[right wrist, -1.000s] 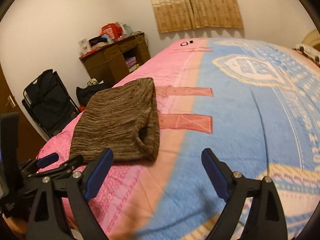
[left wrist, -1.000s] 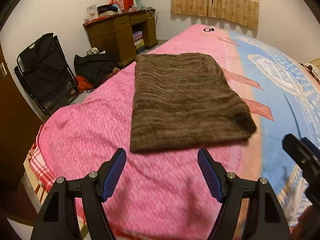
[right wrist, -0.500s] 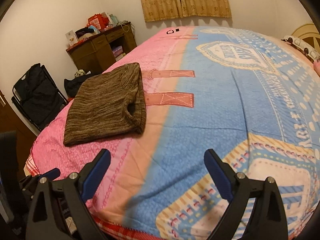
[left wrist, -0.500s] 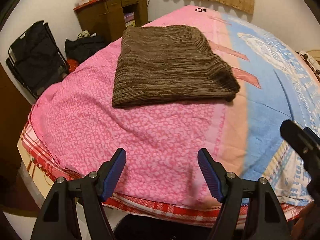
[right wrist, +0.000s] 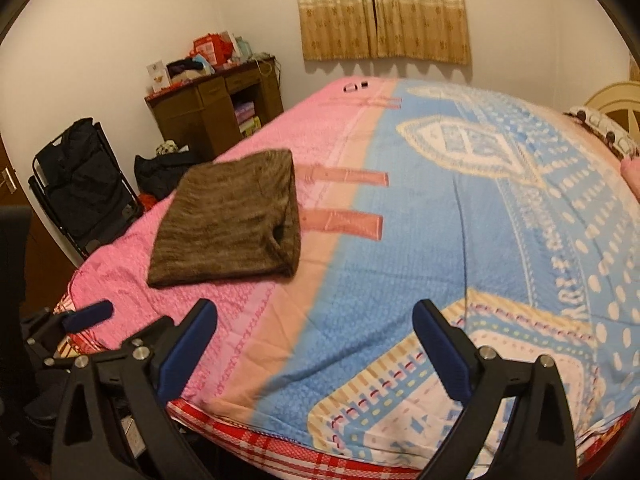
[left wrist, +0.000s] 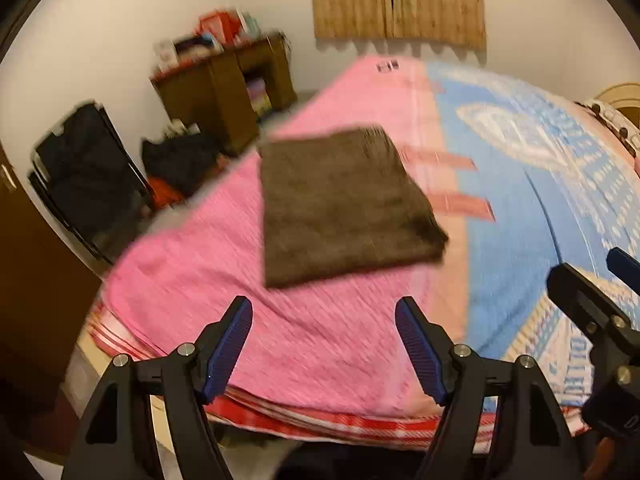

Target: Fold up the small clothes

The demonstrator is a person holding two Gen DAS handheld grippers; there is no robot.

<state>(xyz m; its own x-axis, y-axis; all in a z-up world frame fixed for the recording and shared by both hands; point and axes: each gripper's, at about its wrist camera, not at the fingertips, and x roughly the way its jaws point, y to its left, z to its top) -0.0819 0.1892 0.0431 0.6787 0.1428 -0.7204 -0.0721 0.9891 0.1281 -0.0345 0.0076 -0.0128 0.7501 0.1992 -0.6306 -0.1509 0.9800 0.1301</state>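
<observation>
A brown knitted garment (left wrist: 340, 204) lies folded into a flat rectangle on the pink side of the bed; it also shows in the right wrist view (right wrist: 232, 220). My left gripper (left wrist: 324, 316) is open and empty, held back over the bed's near edge, well short of the garment. My right gripper (right wrist: 314, 322) is open and empty, over the near edge to the right of the garment. The left wrist view is blurred by motion. The right gripper's fingers (left wrist: 584, 304) show at the right of the left wrist view.
The bed carries a pink and blue blanket (right wrist: 440, 240). A wooden desk (right wrist: 216, 108) with clutter stands at the far wall, a black folding chair (right wrist: 84, 184) and dark bags (right wrist: 164, 168) on the floor to the left. Curtains (right wrist: 380, 12) hang behind.
Both grippers have drawn back and away from the folded garment, past the bed's near edge. The garment lies still. Both stay open.
</observation>
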